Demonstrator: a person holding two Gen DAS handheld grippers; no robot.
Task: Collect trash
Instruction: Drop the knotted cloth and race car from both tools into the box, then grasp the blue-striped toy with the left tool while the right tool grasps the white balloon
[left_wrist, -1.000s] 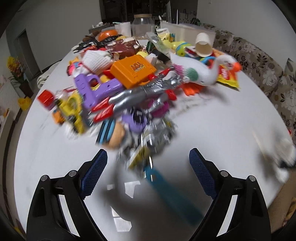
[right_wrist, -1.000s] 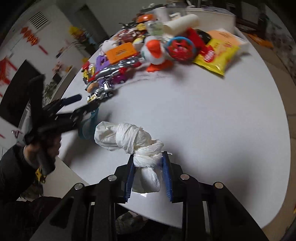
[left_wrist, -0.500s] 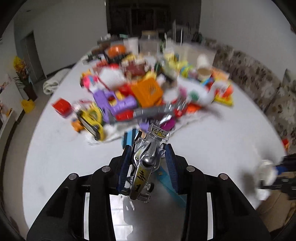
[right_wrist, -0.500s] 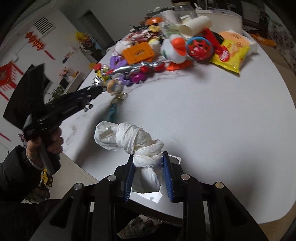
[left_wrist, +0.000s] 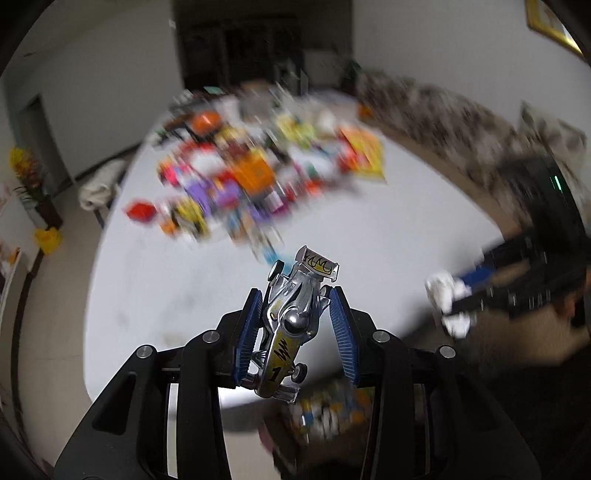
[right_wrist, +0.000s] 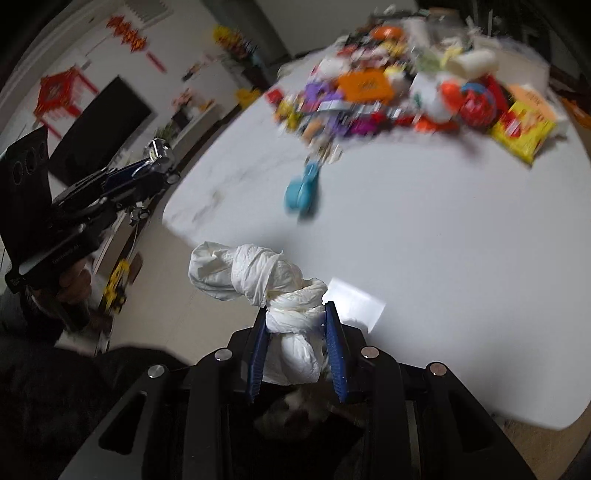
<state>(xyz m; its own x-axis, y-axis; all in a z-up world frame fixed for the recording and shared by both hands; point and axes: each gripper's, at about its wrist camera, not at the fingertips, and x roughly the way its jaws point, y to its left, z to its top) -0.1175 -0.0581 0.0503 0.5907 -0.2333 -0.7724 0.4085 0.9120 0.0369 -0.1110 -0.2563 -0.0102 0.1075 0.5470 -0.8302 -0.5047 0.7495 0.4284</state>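
**Both grippers loaded**

Left wrist: your left gripper (left_wrist: 295, 325) is clamped on a silver toy car (left_wrist: 291, 325), above the tabletop (left_wrist: 369, 240) edge.

Right wrist: your right gripper (right_wrist: 295, 343) pinches a knotted tissue wad (right_wrist: 280, 295), lifted over the near edge

The near half of the white table (right_wrist: 461, 258) lies bare — only a blue tool (right_wrist: 303, 192) and the far clutter pile (right_wrist: 388, 92) obstruct.

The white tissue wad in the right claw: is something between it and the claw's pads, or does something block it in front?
Nothing visible. The right claw is shut directly on the white tissue wad, pads touching it. In front lies only bare white table; the blue object lies farther off.
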